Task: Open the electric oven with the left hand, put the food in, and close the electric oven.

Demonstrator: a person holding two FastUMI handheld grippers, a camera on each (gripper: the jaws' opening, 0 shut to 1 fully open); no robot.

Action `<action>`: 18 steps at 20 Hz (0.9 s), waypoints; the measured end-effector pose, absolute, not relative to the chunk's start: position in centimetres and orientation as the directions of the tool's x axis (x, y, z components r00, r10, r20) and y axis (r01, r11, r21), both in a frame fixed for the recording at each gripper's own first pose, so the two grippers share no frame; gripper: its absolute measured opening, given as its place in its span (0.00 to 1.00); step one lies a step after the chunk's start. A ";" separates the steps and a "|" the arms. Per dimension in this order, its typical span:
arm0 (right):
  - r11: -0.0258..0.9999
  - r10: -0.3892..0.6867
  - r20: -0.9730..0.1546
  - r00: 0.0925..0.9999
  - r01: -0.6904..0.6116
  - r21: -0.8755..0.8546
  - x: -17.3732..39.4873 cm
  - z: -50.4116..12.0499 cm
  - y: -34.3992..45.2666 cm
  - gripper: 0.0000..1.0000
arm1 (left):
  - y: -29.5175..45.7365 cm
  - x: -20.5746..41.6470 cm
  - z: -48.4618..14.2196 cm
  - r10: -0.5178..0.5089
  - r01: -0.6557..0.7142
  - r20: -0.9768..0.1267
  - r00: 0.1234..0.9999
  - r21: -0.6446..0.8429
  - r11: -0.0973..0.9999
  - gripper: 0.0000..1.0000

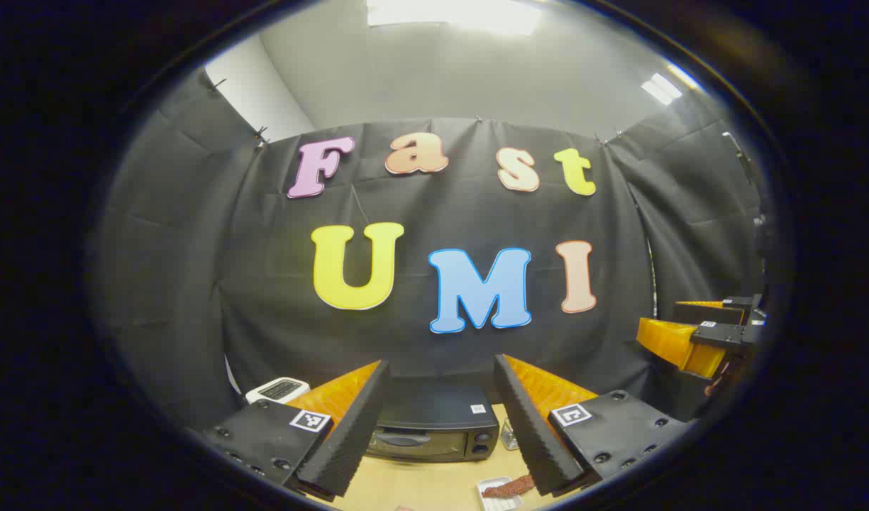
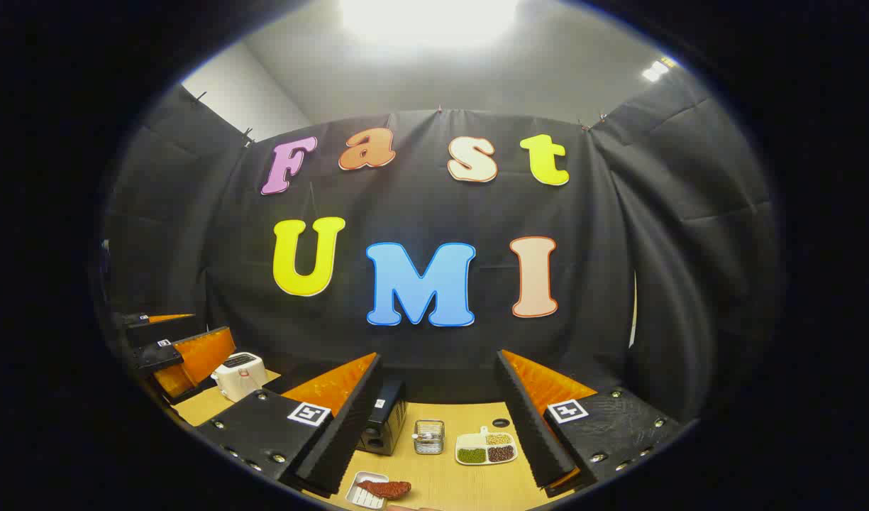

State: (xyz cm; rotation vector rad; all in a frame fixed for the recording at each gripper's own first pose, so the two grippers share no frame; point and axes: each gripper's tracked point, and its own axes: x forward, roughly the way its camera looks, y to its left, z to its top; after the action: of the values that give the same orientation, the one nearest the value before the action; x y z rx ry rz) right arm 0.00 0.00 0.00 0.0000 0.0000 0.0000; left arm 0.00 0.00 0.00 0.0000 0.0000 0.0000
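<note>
Black cloth backs a wooden table (image 1: 434, 486). At far left a white toaster (image 1: 278, 388) is seen; the closed electric oven (image 1: 434, 426) sits dead ahead, framed by the left gripper (image 1: 441, 426), fingers spread wide, nothing held. Food (image 2: 384, 488) lies on a small tray (image 2: 367, 491) nearer, w/ the right gripper (image 2: 438, 419) also wide, empty. Door handle should be approached square — jaws narrowed only once around it, then pulled down slowly.

No words or numbers here are clear enough to read. The oven (image 1: 434, 426) has a small white sticker (image 1: 478, 409) on top, too tiny to make out. Each gripper has square black-and-white marker tags (image 1: 311, 420), and these are patterns, not writing.
</note>
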 end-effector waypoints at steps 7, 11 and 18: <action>0.999 -0.039 -0.029 0.999 0.039 0.014 2.1 -2.1 -1.6 0.96 | -0.5 2.3 0.1 -0.034 0.033 0.014 0.999 0.001 0.999 0.97; 0.999 -0.045 -0.036 0.998 0.045 0.006 2.8 -2.1 -0.2 0.96 | 0.4 3.2 0.5 -0.059 0.061 0.033 0.998 -0.033 0.998 0.96; 0.999 -0.041 -0.018 0.999 0.041 -0.009 3.4 -1.2 2.9 0.96 | 2.9 4.7 -0.3 -0.073 0.074 0.027 0.997 -0.033 0.997 1.00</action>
State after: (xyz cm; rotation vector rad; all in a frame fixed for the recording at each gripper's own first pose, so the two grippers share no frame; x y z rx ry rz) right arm 3.44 2.94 -1.20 -0.0083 0.0177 -0.0410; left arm 4.69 2.91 -0.32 -0.0342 -0.0254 -0.0737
